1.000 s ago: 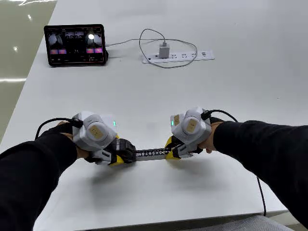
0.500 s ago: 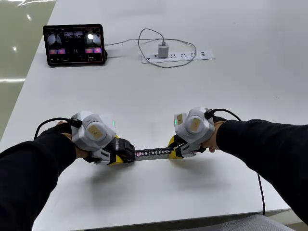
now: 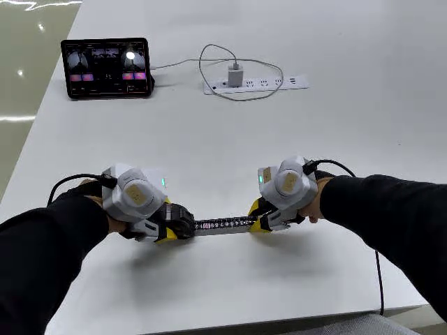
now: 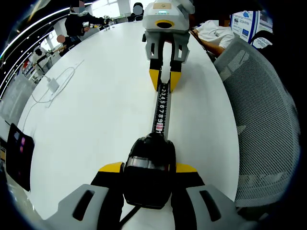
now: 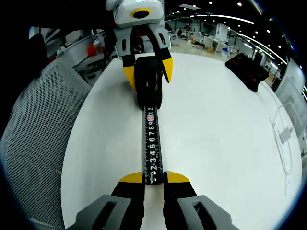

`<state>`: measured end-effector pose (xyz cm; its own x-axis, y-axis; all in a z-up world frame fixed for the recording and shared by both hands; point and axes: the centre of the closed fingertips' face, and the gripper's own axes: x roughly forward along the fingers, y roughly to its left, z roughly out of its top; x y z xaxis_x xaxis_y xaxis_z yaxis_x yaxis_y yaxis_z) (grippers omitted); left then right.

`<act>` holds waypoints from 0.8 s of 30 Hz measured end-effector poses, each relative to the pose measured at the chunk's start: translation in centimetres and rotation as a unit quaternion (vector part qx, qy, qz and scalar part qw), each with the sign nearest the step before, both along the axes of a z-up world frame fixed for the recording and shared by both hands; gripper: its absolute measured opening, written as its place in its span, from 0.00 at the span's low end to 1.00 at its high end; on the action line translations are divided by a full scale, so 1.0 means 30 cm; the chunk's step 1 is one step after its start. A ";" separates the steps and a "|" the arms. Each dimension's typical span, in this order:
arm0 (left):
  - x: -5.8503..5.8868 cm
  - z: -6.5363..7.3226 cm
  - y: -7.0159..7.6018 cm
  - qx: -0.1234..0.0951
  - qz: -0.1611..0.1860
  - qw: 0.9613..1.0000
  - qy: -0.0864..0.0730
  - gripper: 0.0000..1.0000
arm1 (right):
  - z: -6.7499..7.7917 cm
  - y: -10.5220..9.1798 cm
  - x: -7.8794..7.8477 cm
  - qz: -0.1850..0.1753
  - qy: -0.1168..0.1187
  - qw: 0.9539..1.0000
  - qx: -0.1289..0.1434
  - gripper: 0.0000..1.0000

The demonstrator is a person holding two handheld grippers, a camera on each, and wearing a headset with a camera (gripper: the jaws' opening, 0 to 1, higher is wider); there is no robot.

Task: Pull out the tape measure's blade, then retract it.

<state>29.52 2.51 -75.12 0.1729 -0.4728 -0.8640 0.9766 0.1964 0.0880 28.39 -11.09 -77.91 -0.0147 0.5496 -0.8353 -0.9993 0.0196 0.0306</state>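
While left gripper (image 4: 148, 168) holds case (image 3: 180, 219), right (image 5: 154, 178) pinches blade (image 5: 152, 139).

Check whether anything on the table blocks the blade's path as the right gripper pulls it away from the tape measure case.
Nothing visible does. The right gripper is shut on the blade tip, and the table beyond it is bare. The tablet and power strip lie far off that line.

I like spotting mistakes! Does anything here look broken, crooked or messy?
Nothing stands out. The black tape measure case sits gripped in the left gripper, and its dark numbered blade runs straight and flat to the right gripper, which pinches its tip.
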 end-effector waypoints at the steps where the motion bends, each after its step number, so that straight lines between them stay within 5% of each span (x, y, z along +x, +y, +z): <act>1: 0.000 0.000 0.000 0.000 0.000 1.000 0.000 0.32 | 0.000 -0.002 0.000 0.000 0.000 1.000 0.000 0.11; 24: 0.000 -0.001 0.001 -0.001 0.001 1.000 0.000 0.32 | 0.000 -0.064 0.002 -0.004 0.001 1.000 -0.009 0.11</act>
